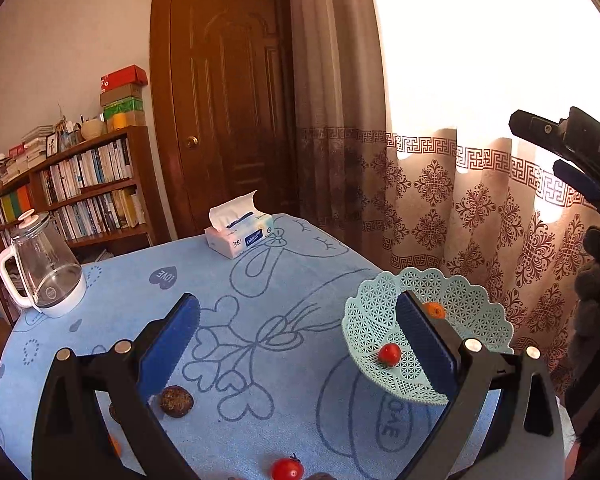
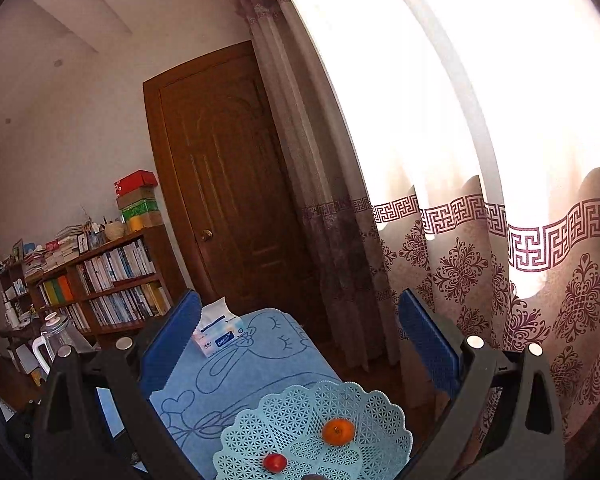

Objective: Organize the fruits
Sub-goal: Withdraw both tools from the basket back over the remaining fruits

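A pale green lattice fruit basket [image 1: 372, 320] stands at the table's right edge. It holds a red cherry tomato [image 1: 389, 354] and a small orange [image 1: 435, 310]; the basket [image 2: 284, 428], tomato [image 2: 274, 462] and orange [image 2: 338, 431] also show in the right wrist view. On the blue cloth lie a brown wrinkled fruit [image 1: 176, 401], another cherry tomato [image 1: 287, 469] and an orange piece [image 1: 115, 445] half hidden by a finger. My left gripper [image 1: 296, 340] is open and empty above the table. My right gripper [image 2: 300, 340] is open and empty above the basket; it also shows in the left wrist view [image 1: 556, 152].
A tissue box [image 1: 239, 232] sits at the table's far edge. A glass kettle [image 1: 44, 268] stands at the left edge. A bookshelf [image 1: 80, 184], a wooden door [image 1: 228, 92] and patterned curtains [image 1: 460, 208] lie beyond the table.
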`<state>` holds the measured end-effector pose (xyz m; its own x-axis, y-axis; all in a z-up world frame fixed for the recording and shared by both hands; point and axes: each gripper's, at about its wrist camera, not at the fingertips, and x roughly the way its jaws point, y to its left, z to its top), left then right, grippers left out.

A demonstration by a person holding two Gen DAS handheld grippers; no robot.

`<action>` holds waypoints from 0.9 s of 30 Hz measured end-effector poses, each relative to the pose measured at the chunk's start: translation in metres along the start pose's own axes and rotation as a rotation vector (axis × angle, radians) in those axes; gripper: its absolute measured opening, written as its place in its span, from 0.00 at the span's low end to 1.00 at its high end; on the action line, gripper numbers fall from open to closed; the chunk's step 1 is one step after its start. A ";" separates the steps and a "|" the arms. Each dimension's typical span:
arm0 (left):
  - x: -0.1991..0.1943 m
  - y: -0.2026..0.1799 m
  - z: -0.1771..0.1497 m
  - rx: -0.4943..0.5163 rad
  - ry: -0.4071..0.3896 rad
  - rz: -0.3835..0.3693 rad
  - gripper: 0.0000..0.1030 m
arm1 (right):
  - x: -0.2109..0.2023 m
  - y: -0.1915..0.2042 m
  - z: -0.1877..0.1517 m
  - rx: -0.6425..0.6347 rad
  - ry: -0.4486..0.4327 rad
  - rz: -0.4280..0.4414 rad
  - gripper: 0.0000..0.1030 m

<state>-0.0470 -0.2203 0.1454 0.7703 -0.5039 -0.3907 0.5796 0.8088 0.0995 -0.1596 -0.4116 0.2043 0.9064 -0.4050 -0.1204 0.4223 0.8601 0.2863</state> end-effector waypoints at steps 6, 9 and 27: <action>-0.006 0.008 -0.004 0.022 -0.015 0.063 0.95 | 0.002 0.011 -0.003 -0.023 0.026 0.042 0.97; -0.008 0.014 -0.008 0.027 -0.010 0.088 0.95 | 0.007 0.016 -0.008 -0.028 0.058 0.057 0.97; -0.043 0.118 -0.024 -0.091 0.078 0.269 0.95 | 0.025 0.067 -0.046 -0.134 0.253 0.236 0.97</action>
<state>-0.0186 -0.0961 0.1517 0.8684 -0.2456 -0.4308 0.3282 0.9359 0.1279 -0.1084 -0.3496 0.1773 0.9463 -0.1153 -0.3021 0.1838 0.9604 0.2092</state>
